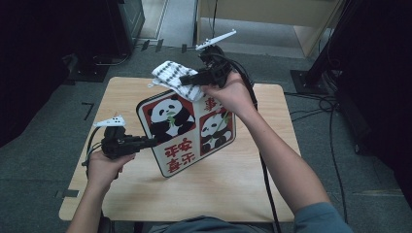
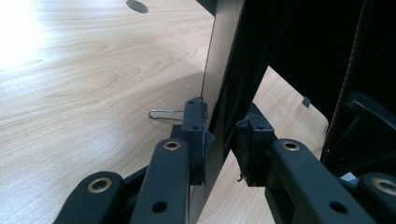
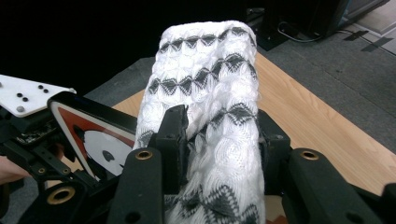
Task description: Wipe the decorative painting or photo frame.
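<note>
Wiping the panda board, held tilted above the tabletop.

Nearest you, your left gripper (image 1: 145,141) has its jaws clamped on the near-left edge of the panda board (image 1: 187,131), propping it up off the wooden tabletop (image 1: 233,184); a small wire clip (image 2: 163,115) lies on the wood just beside that edge. At the board's far edge, your right gripper (image 1: 192,77) has its jaws closed on the white-and-grey knitted cloth (image 3: 205,93), which rests against the top of the board. You look to be mid-wipe; the next move probably calls for drawing the cloth down across the picture face while the left grip stays firm. Beyond the board lie grey carpet, cables and dark equipment.
</note>
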